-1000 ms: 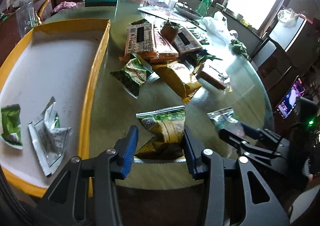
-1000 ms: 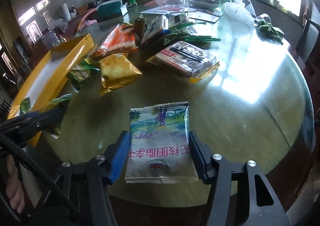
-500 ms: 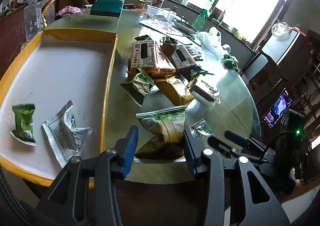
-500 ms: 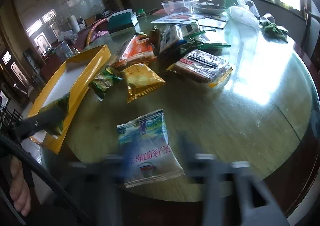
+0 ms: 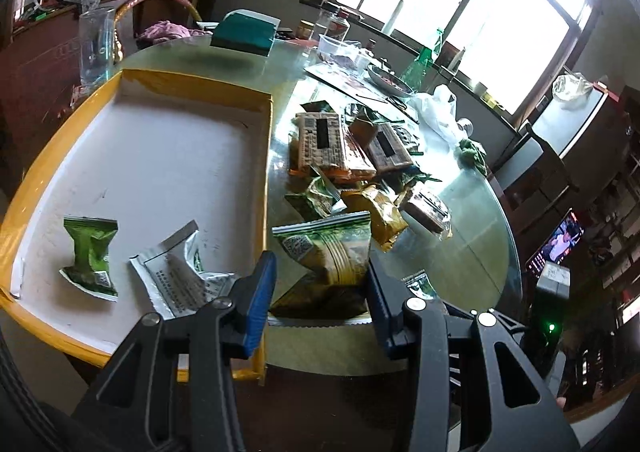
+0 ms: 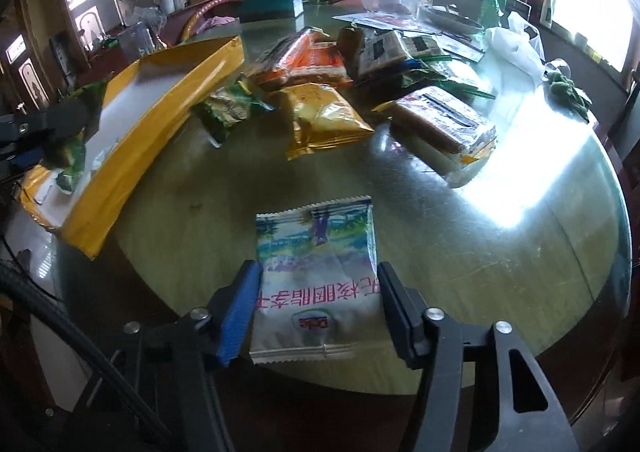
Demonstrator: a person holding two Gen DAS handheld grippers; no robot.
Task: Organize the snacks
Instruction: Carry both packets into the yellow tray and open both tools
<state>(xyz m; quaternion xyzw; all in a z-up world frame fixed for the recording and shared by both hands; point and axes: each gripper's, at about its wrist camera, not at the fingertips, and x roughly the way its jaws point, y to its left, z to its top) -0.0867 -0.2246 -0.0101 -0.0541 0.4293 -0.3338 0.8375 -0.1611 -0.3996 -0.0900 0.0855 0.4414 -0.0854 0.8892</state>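
Left wrist view first: the left gripper (image 5: pixel 320 284) has a green-and-gold snack packet (image 5: pixel 326 252) clamped between its blue pads, the packet lifted and hanging right at the yellow rim of the tray (image 5: pixel 262 180). On the tray's white floor sit a small green packet (image 5: pixel 90 254) at the near left and a crumpled white wrapper (image 5: pixel 176 276) just beside it, both close to the near edge. To the right, on the round glass table (image 5: pixel 460 212), the snack pile (image 5: pixel 344 156) is heaped up: flat brown biscuit packs on top, a yellow bag (image 5: pixel 380 216) and a small green pouch nearer.

Over to the right wrist view: the right gripper (image 6: pixel 318 304) straddles a white packet with a blue printed picture (image 6: pixel 316 276), lying flat near the table's near edge. Its jaws are closing, the packet between them; the left pad touches the packet's edge, but the right pad looks a hair off it, so no firm clench is visible. Far left in this view, the left gripper shows dark over the tray's near end with its green packet. A teal box (image 6: pixel 268 2) sits at the far side.
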